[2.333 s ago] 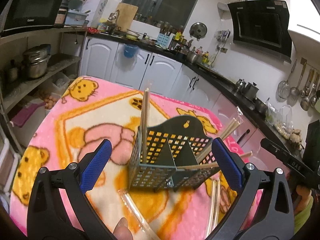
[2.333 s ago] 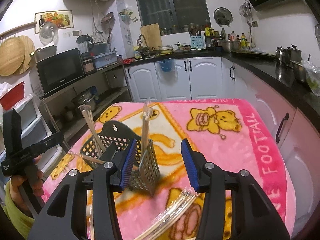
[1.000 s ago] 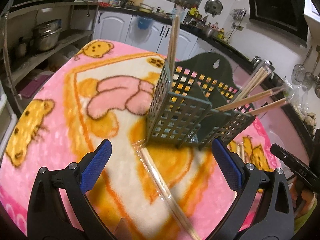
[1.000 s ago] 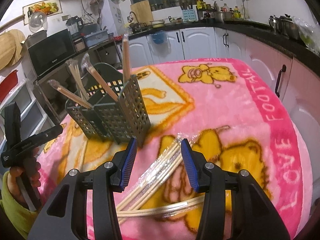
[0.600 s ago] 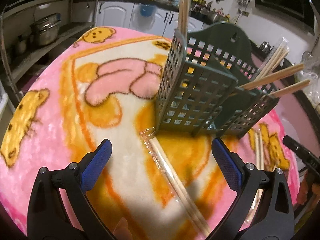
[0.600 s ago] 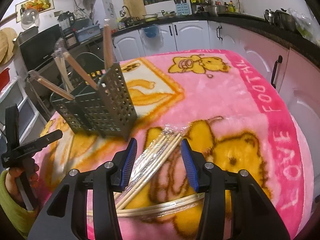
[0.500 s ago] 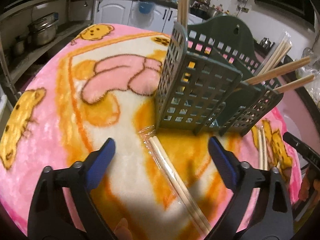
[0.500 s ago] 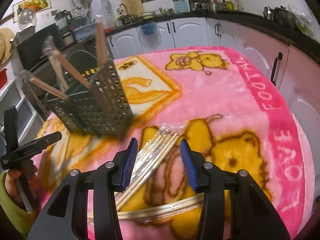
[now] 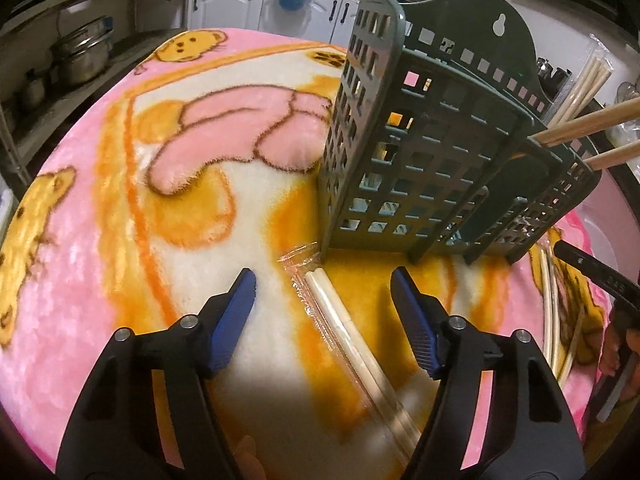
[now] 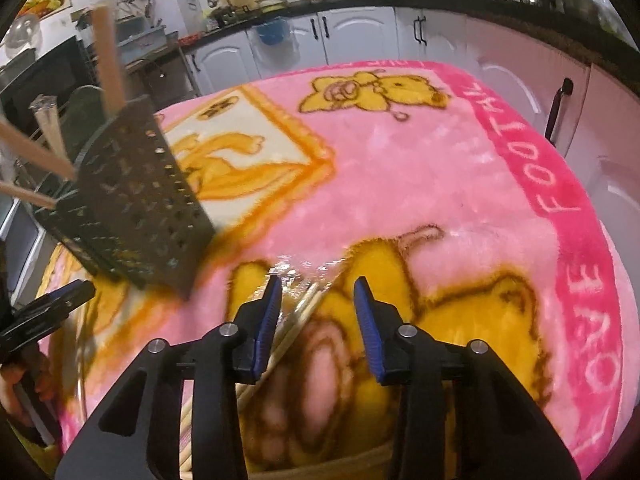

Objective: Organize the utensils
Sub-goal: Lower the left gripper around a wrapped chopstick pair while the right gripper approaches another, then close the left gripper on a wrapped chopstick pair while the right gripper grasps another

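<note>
A dark green perforated utensil holder (image 9: 432,152) stands on the pink bear blanket (image 9: 120,200), with several chopsticks (image 9: 592,124) leaning out of it. My left gripper (image 9: 322,280) is open, low over a plastic-wrapped chopstick pair (image 9: 344,320) that lies between its fingers. My right gripper (image 10: 316,292) is open, low over a bundle of wrapped chopsticks (image 10: 296,316) near its left finger. The holder also shows at the left of the right wrist view (image 10: 132,200).
More wrapped chopsticks (image 9: 548,304) lie to the right of the holder. The other hand-held gripper (image 9: 592,276) shows at the right edge of the left view. White kitchen cabinets (image 10: 360,36) and a dark countertop stand behind the table.
Both grippers have dropped closer to the blanket and over the wrapped chopsticks. The left gripper's fingers have narrowed around the chopstick pair. The holder has stayed put.
</note>
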A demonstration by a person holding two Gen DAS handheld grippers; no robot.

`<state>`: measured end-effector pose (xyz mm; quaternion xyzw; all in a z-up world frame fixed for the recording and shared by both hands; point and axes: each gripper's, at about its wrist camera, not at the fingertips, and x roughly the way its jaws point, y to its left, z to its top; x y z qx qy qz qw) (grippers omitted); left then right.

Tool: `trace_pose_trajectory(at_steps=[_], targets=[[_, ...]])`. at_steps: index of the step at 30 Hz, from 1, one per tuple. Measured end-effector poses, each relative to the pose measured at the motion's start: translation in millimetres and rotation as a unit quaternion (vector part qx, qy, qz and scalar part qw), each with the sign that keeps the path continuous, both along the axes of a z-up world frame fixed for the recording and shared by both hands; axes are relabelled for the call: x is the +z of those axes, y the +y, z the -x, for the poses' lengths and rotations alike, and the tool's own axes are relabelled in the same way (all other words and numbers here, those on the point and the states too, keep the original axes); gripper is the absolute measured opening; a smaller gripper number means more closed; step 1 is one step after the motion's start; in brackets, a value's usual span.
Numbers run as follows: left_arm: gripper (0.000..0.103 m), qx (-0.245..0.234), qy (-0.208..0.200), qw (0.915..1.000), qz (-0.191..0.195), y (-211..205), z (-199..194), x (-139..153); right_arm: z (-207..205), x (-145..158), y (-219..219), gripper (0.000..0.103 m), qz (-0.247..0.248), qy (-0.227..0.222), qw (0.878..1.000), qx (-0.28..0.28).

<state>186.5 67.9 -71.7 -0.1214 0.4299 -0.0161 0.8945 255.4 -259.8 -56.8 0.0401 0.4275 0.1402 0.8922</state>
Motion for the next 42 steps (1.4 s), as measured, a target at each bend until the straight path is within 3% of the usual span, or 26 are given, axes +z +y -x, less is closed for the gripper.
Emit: trace_pose_trajectory(at_steps=[8, 16, 31, 34, 42], targets=[[0.047, 0.012, 0.0, 0.9999, -0.003, 7, -4, -2, -9, -12, 0, 0.027, -0.016, 0.017, 1.0, 0.0], [0.033, 0.021, 0.002, 0.9998, -0.004, 14, -11, -4, -3, -12, -2, 0.01, -0.035, 0.014, 0.999, 0.0], [0.018, 0.01, 0.003, 0.9999, 0.006, 19, -13, -4, 27, 28, -14, 0.007, -0.081, -0.036, 0.996, -0.011], [0.01, 0.013, 0.004, 0.9999, 0.01, 20, -8, -3, 33, 40, -12, 0.007, -0.088, -0.05, 0.995, -0.006], [0.004, 0.012, -0.006, 0.9985, 0.052, 29, 5, 5, 48, 70, -5, 0.006, -0.101, -0.086, 0.991, 0.017]])
